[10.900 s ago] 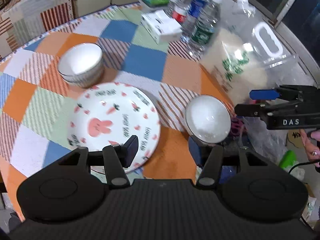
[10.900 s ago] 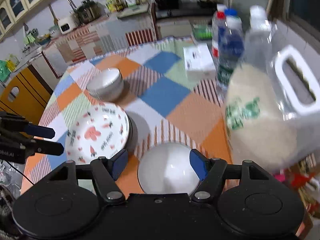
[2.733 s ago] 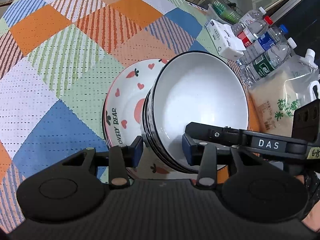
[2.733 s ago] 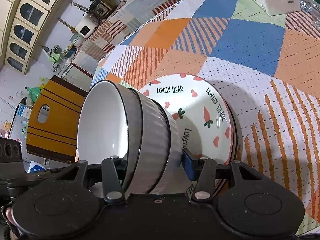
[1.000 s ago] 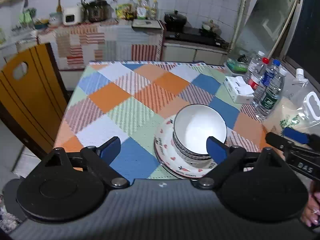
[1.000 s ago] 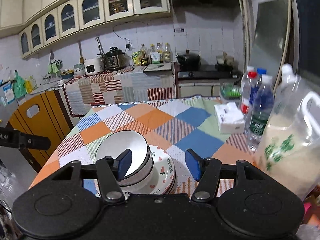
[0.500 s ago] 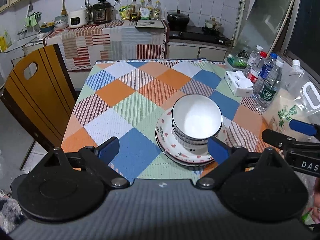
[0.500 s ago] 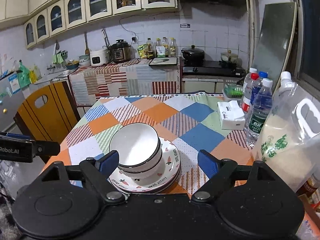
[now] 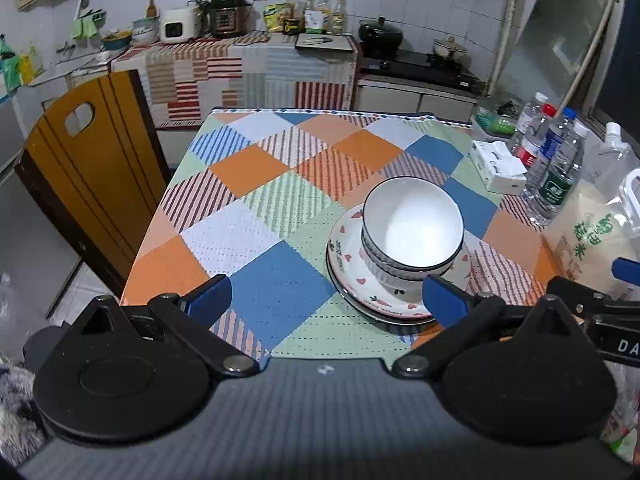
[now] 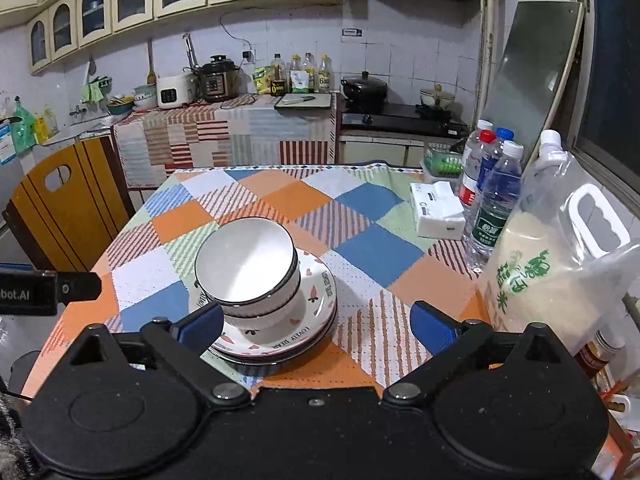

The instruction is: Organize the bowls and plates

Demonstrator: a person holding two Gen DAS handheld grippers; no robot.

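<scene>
The stack of bowls stands upright, mouths open to the ceiling, with no long axis to speak of, being round; it sits on the stack of plates, slightly off their centre, on the near right part of the tabletop. The bowls are glazed white inside with a thin dark rim and ribbed grey-white walls; the top plate is glossy white, printed with pink hearts, carrots and the words "LOVELY BEAR", and darker plate edges show beneath it. The left tool and the right tool both hang short of the stack, their blue-padded jaws opening wide with nothing between them. A woven cloth of orange, blue, green and striped diamonds covers the tabletop. Along its right edge stand water bottles, a tissue pack and a clear bag of rice. A wooden chair stands at the left, with a tiled kitchen counter behind.
</scene>
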